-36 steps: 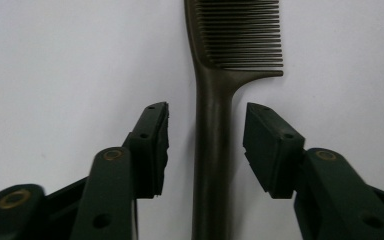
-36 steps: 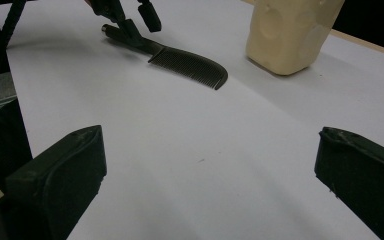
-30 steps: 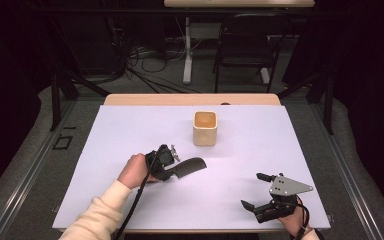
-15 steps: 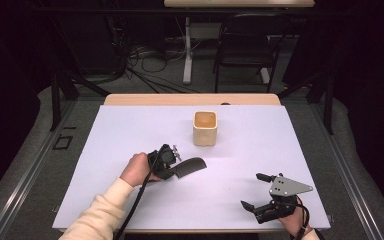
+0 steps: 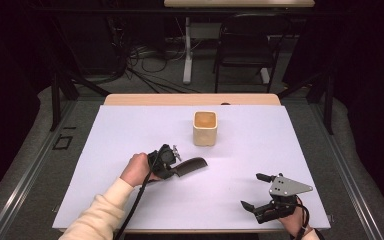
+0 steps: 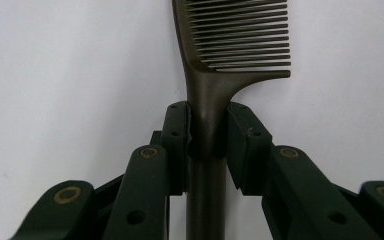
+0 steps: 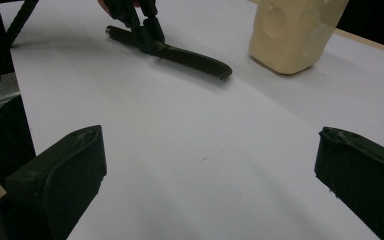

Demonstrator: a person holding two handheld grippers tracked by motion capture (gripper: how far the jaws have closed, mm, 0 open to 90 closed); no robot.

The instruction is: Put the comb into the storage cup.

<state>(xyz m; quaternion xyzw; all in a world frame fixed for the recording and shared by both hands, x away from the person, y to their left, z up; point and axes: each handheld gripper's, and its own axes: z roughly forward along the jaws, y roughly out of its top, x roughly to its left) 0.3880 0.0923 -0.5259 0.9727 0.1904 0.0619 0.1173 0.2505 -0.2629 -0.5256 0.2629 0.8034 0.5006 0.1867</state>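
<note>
Item: dark comb (image 6: 215, 90). Lies flat on the white worktop (image 5: 130, 135), a little left of centre and in the lower half of the high view, its toothed end pointing right. In the left gripper view the handle runs up the middle of the frame and the teeth fan out toward the upper right.

Item: left hand-held gripper (image 5: 176, 164). Held in the person's left hand (image 5: 136, 169), cream sleeve entering from the bottom left of the high view. Jaws have just been closing, with the comb's handle between them. In the left gripper view both pads sit against the neck of the handle, just below the teeth; the grip reads as clamped on the comb.

Item: right hand-held gripper (image 5: 254, 191). Lower right of the high view, low over the worktop, grey three-cornered plate on top. Jaws spread wide with nothing between them; in the right gripper view they stand at the lower left and lower right corners with bare worktop in the gap.

Item: cream square cup (image 5: 205, 128). Stands upright at upper centre of the worktop, above and right of the comb, apart from it.
</note>
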